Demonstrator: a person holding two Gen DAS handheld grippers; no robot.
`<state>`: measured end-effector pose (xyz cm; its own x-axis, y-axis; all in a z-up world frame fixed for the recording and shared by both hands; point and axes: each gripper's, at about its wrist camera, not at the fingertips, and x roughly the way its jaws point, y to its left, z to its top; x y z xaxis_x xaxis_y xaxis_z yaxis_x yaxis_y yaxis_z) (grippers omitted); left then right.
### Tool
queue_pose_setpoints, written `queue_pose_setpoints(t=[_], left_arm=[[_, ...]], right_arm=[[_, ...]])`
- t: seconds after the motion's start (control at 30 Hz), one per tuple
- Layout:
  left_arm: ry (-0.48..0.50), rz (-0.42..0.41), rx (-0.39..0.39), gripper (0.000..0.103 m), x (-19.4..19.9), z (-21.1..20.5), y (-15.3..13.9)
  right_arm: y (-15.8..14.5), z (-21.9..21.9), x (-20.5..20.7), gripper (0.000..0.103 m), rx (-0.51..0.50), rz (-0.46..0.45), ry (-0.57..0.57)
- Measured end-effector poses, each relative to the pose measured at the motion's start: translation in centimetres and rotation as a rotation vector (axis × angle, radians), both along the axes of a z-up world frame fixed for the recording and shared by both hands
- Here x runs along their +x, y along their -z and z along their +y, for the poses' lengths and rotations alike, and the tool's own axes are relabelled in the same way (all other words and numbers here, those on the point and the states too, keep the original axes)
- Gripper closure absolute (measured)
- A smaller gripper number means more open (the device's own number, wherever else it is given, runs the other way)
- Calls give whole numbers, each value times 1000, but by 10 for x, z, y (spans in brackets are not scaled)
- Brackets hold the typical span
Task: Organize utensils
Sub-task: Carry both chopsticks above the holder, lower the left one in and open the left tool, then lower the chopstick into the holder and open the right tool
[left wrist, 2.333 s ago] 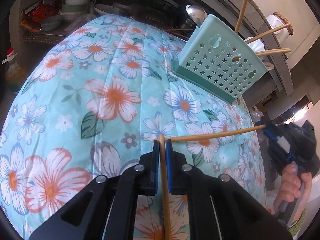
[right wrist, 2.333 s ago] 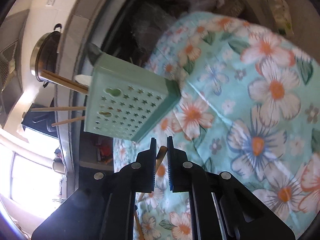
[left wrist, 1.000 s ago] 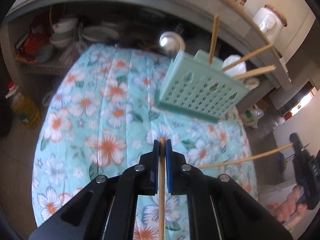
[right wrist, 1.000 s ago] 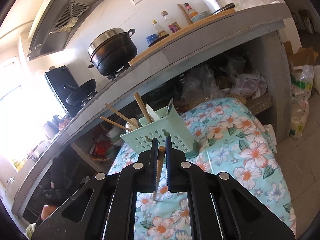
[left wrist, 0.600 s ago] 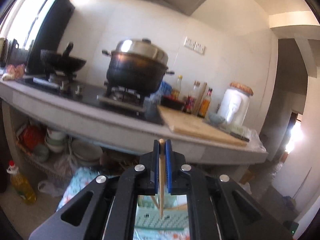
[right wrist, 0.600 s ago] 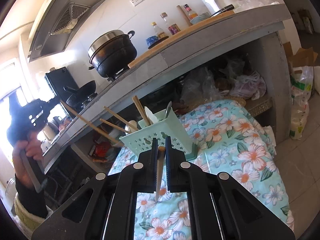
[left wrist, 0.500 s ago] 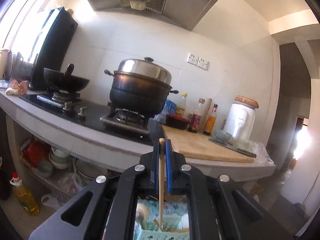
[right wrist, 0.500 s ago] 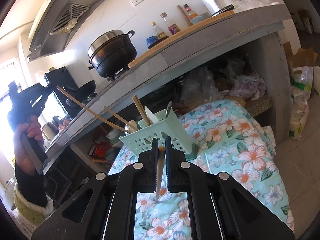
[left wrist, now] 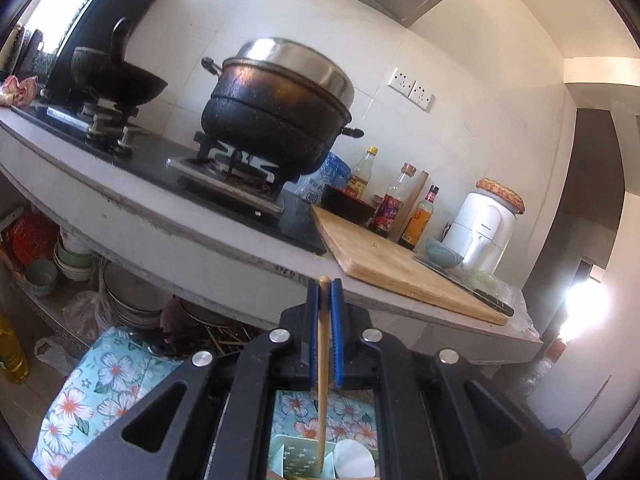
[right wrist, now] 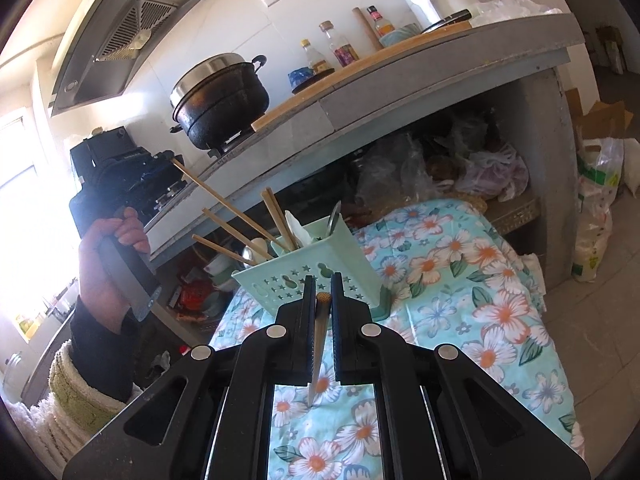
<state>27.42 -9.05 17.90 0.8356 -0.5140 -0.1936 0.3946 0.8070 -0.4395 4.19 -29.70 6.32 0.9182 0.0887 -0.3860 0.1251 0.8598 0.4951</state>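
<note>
In the left wrist view my left gripper [left wrist: 324, 285] is shut on a wooden chopstick [left wrist: 322, 380]. The stick hangs down between the blue pads, its lower end over the mint-green utensil holder [left wrist: 296, 456]. In the right wrist view the same left gripper [right wrist: 170, 158], held by a hand [right wrist: 108, 248], slants its chopstick [right wrist: 224, 200] down into the holder [right wrist: 320, 256]. The holder stands on the floral cloth [right wrist: 460, 280] and holds several chopsticks and spoons. My right gripper [right wrist: 320, 280] is shut on another chopstick [right wrist: 320, 344], just in front of the holder.
A grey kitchen counter [right wrist: 400, 76] runs behind the table, with a black pot [right wrist: 220, 100], bottles and a cutting board [left wrist: 400, 272] on it. Bowls and bags fill the shelf under it. Sacks [right wrist: 596, 216] stand on the floor at the right.
My left gripper has risen and tipped up, from looking down at the cloth to facing the counter. Its chopstick now points down into the holder. The right gripper has stayed still.
</note>
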Motion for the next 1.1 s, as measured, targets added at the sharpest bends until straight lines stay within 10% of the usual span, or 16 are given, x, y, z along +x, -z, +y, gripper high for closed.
queue_pose_setpoints(t=[0.27, 0.5, 1.1], left_arm=[[14, 88, 22, 95, 3, 1, 46], [-2, 53, 3, 72, -29, 33, 44], [-3, 153, 256, 16, -148, 96, 122]], right_arm=[[-5, 7, -2, 97, -25, 6, -7], [-18, 14, -6, 98, -63, -12, -13], [-152, 45, 20, 98, -249, -332, -121]])
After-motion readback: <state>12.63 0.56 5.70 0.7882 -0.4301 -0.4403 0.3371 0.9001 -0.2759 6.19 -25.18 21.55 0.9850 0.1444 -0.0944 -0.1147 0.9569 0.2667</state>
